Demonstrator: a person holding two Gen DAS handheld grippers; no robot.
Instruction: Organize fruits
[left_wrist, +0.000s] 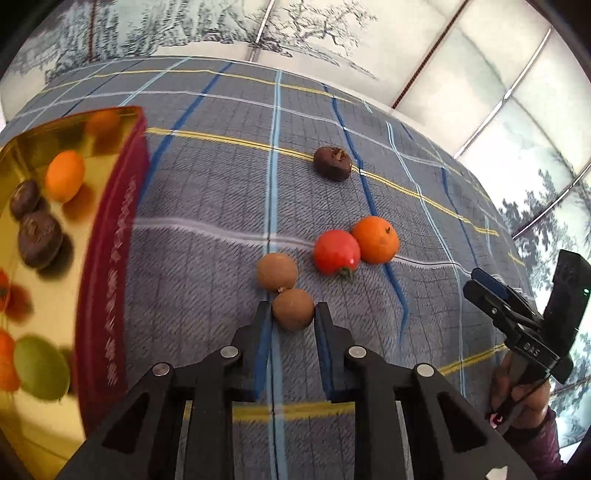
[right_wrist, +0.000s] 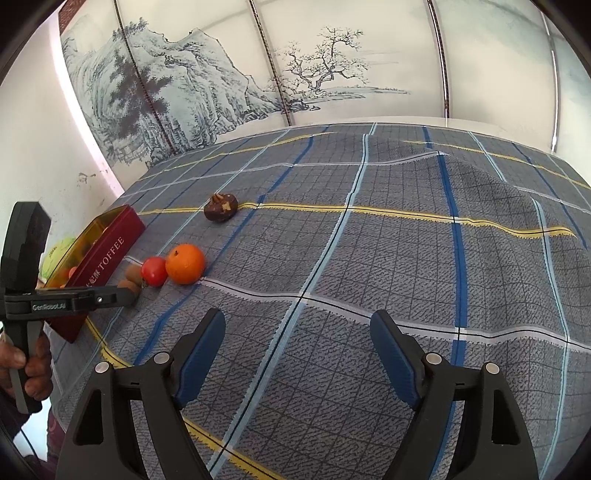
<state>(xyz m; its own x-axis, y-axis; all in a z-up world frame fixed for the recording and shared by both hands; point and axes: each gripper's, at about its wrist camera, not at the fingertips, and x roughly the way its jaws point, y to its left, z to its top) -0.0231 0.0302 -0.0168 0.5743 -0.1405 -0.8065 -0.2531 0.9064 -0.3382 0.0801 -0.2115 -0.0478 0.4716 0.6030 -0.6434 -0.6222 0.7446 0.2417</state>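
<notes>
A grey plaid cloth with blue, white and yellow stripes (right_wrist: 369, 258) is spread over the whole surface. At its left edge a dark red rectangular tin with a gold lining (left_wrist: 110, 236) is seen, lettered TOFFEE on its side; several fruits, orange, dark brown, red and green, lie inside.

The black left gripper with blue pads (left_wrist: 293, 310) is lowered to the cloth, and a round tan-brown fruit (left_wrist: 293, 309) is framed between its two fingers, both pads at or almost at its sides; whether it is truly clenched cannot be told. A second round tan-brown fruit (left_wrist: 277, 272) is touching the first, just beyond the fingertips.

The black right gripper with blue pads (right_wrist: 297, 332) is held well apart from the fruit, its jaws spread wide with nothing between them.

Past the tan pair, a smooth red tomato-like fruit (left_wrist: 336, 252) is pressed against a round orange citrus (left_wrist: 376, 240). Farther off, alone on a yellow stripe, a wrinkled dark brown fruit (left_wrist: 332, 163) is set.
</notes>
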